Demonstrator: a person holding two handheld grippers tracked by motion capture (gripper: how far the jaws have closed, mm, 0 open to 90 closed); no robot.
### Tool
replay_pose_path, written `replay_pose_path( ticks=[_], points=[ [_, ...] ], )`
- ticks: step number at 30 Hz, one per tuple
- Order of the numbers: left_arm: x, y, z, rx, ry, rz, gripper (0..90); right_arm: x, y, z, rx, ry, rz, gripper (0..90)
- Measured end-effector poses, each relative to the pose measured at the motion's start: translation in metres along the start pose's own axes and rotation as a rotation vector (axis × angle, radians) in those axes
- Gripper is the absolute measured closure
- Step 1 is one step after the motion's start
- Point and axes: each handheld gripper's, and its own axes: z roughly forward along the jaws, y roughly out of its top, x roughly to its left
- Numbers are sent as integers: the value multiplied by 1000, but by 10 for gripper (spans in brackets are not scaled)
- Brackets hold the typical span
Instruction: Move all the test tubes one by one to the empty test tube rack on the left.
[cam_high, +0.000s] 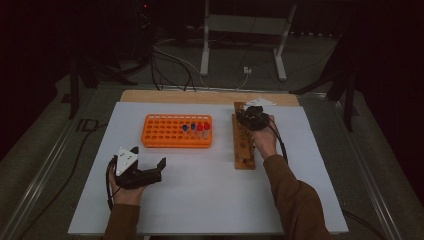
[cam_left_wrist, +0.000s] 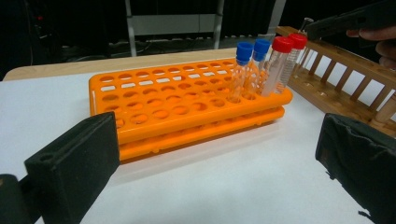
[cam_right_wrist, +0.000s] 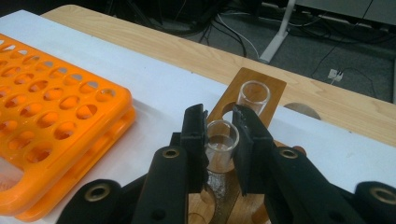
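The left gripper (cam_high: 149, 169) rests low over the near left part of the white-covered desk (cam_high: 210, 200), held by the person's left hand (cam_high: 125, 192). Its fingers (cam_left_wrist: 74, 158) stand wide apart with nothing between them, and they point toward the orange plastic tube rack with many round holes (cam_high: 177, 131).

The rack sits on the desk beyond the left gripper. At its right end stand two clear tubes with blue caps (cam_left_wrist: 244, 49) and, just beside them, two clear tubes with red caps (cam_left_wrist: 282, 44).

To the right of the orange rack lies the long wooden tube rack (cam_high: 243, 150), set lengthwise away from the person. The right gripper (cam_right_wrist: 219, 135) is over its far end. Its fingers (cam_right_wrist: 195, 135) are clamped on the rim of a clear open glass tube (cam_right_wrist: 222, 140) standing in the wooden rack. A second clear glass tube (cam_right_wrist: 253, 95) stands in the next hole beyond.
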Motion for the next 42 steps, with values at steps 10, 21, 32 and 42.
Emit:
replay_pose_path(
  ticks=[10, 21, 32, 42],
  points=[
    [-1, 0, 1, 7, -1, 7, 5, 0, 7, -13, -43, 5, 5, 764],
    [-4, -1, 3, 16, -1, 16, 5, -1, 18, -38, -103, 5, 1, 765],
    [-6, -1, 4, 19, 1, 23, 5, 4, 27, -59, -144, 15, -18, 764],
    [-11, 5, 10, 22, -6, 32, 5, 14, 24, -69, -141, 81, -31, 764]
  ],
)
